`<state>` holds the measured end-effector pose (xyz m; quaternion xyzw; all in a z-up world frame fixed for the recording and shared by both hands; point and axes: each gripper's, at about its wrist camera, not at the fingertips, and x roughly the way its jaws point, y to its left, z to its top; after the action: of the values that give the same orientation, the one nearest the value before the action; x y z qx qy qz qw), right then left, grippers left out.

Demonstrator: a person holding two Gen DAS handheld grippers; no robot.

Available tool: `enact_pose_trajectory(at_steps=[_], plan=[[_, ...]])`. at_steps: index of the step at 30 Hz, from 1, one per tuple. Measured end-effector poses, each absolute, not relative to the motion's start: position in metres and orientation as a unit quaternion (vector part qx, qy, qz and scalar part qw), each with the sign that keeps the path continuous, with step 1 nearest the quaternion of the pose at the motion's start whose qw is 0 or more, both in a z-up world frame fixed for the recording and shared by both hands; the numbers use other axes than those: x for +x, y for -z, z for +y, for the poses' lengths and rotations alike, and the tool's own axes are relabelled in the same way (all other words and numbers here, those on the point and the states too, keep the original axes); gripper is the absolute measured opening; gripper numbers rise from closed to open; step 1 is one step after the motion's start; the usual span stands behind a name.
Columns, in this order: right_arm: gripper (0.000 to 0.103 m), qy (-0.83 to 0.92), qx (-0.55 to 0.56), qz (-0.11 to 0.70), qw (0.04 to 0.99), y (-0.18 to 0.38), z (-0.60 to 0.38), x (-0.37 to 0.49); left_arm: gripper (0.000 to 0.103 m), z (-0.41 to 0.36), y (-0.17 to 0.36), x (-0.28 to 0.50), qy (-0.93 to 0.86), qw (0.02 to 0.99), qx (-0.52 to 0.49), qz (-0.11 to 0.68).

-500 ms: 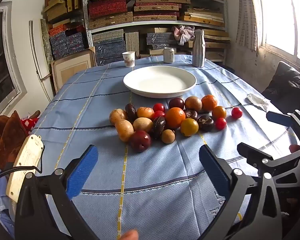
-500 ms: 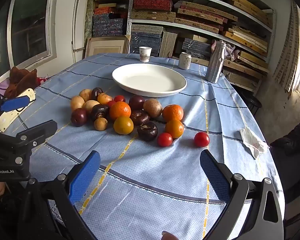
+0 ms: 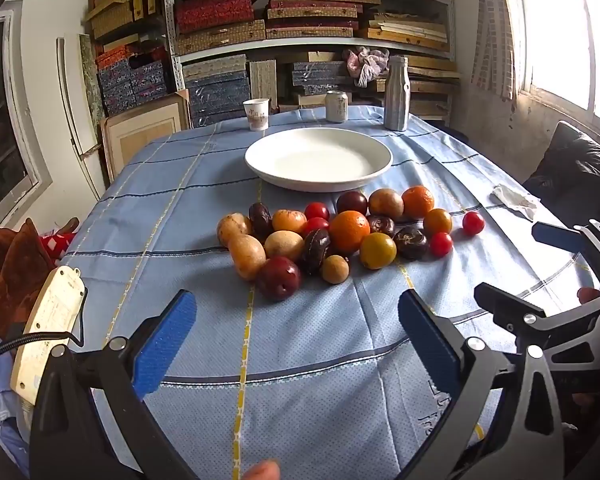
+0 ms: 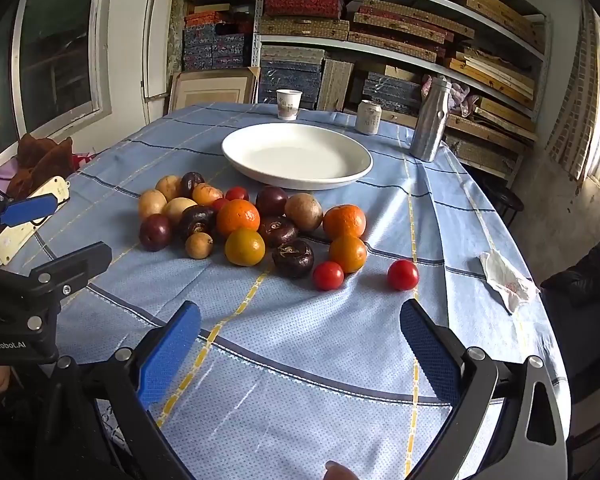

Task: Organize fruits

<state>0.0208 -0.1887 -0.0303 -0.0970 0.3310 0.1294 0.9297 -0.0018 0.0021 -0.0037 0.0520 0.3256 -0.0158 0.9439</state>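
Note:
A heap of mixed fruit lies on the blue tablecloth: oranges [image 3: 349, 230] [image 4: 238, 217], small red tomatoes [image 3: 473, 223] [image 4: 403, 274], dark wrinkled passion fruits [image 3: 410, 242] [image 4: 293, 257], tan fruits [image 3: 247, 256] and a dark red plum [image 3: 279, 278] [image 4: 155, 232]. An empty white plate [image 3: 318, 164] [image 4: 297, 155] stands just behind the heap. My left gripper [image 3: 298, 340] is open and empty, near the table's front edge before the plum. My right gripper [image 4: 300, 344] is open and empty, in front of the tomatoes.
A paper cup [image 3: 256, 114], a can [image 3: 336, 106] and a metal bottle [image 3: 397, 93] stand at the table's far edge. A crumpled tissue [image 4: 506, 280] lies at the right. A white power strip [image 3: 46, 328] lies at the left edge. Shelves of boxes stand behind.

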Motion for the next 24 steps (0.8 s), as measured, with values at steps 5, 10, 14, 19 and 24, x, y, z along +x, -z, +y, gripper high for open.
enact_pose_trajectory(at_steps=[5, 10, 14, 19, 24], plan=[[0.1, -0.123, -0.101, 0.332, 0.93, 0.031, -0.19, 0.023, 0.099, 0.004, 0.003, 0.002, 0.022, 0.941, 0.042, 0.336], [0.1, -0.121, -0.101, 0.33, 0.931, 0.03, -0.192, 0.02, 0.099, 0.011, 0.004, 0.006, 0.016, 0.939, 0.029, 0.342], [0.1, -0.117, -0.097, 0.333, 0.93, 0.03, -0.195, 0.022, 0.099, 0.017, 0.005, 0.009, 0.008, 0.938, 0.025, 0.346], [0.1, -0.122, -0.088, 0.336, 0.93, 0.03, -0.198, 0.023, 0.099, 0.021, 0.009, 0.012, 0.002, 0.936, 0.019, 0.351], [0.1, -0.114, -0.048, 0.339, 0.932, 0.027, -0.203, 0.027, 0.099, 0.02, 0.01, 0.014, 0.001, 0.935, 0.013, 0.354]])
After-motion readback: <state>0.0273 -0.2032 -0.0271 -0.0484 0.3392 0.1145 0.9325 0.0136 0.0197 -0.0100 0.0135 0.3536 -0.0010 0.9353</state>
